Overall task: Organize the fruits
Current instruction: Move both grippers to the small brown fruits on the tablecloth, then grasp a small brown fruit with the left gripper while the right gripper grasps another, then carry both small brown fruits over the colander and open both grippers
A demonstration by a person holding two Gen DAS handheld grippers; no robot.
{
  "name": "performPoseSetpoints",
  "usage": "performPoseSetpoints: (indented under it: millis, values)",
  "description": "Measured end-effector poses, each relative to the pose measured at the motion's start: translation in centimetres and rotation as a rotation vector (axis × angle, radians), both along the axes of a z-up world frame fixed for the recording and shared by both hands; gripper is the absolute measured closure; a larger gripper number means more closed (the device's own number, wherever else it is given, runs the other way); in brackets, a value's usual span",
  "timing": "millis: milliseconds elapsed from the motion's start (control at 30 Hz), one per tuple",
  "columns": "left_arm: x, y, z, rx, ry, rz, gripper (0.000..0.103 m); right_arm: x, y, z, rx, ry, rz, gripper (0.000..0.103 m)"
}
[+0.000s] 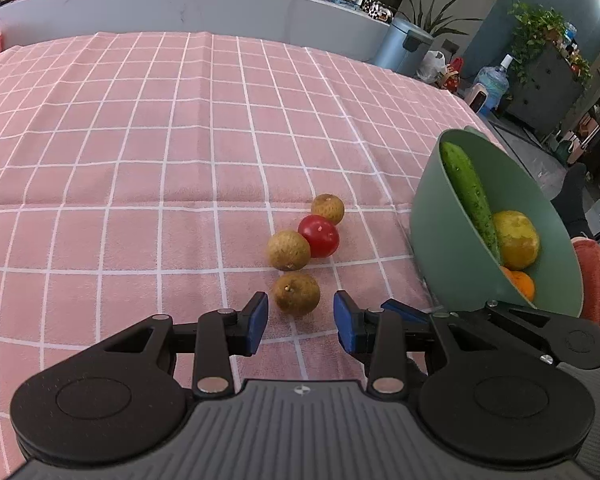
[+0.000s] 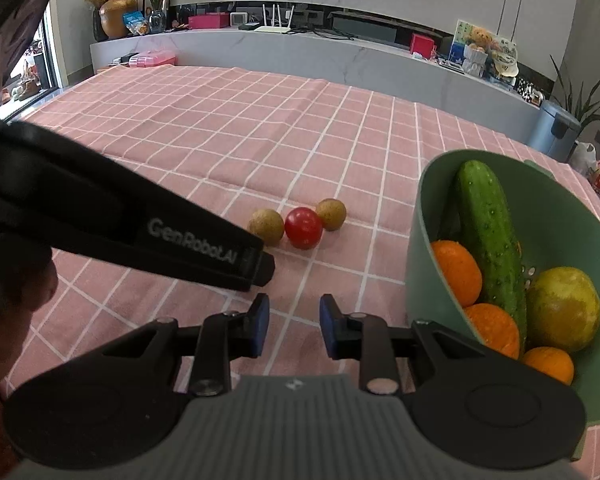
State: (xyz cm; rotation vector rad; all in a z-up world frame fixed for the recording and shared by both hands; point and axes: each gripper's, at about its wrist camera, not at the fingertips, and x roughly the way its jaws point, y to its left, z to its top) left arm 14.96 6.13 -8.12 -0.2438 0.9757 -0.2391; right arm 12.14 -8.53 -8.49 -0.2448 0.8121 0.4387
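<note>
Now | left tongs [image 1: 301, 322] agape | rough round longan [image 1: 296, 293] | glossy tomato [image 1: 319, 235]

The left gripper [image 1: 300, 320] hangs low over the pink checked tablecloth [image 1: 140, 140], jaws apart, a brown longan [image 1: 296, 293] just ahead between the blue pads [image 1: 256, 322]. Beyond lie two more longans [image 1: 289, 250] (touching a cherry tomato [image 1: 319, 236]). A green colander [image 1: 452, 248] holds a cucumber [image 1: 466, 196].
</note>
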Motion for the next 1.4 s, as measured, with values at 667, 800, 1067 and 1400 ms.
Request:
performPoseSetpoints:
  millis: [667,800,1067,1400]
  values:
    - [-1.5,3.1,1.8,-0.017,-0.071,0.100,0.076,0.7,0.9,0.7,0.043,-0.048,0.027,0.076]
    - [-1.4,4.5,2.3,-0.034,-0.088,0.152,0.076,1.3,2.6,0.9,0.023,-0.105,0.072,0.074]
    - [-1.1,5.4,1.9,-0.050,-0.082,0.173,0.076,2.4,4.7,-0.1,-0.050,-0.137,0.092,0.075]
    - [-1.2,5.6,1.7,-0.057,-0.070,0.178,0.076,0.8,6.8,-1.4,-0.215,-0.258,0.159,0.084]
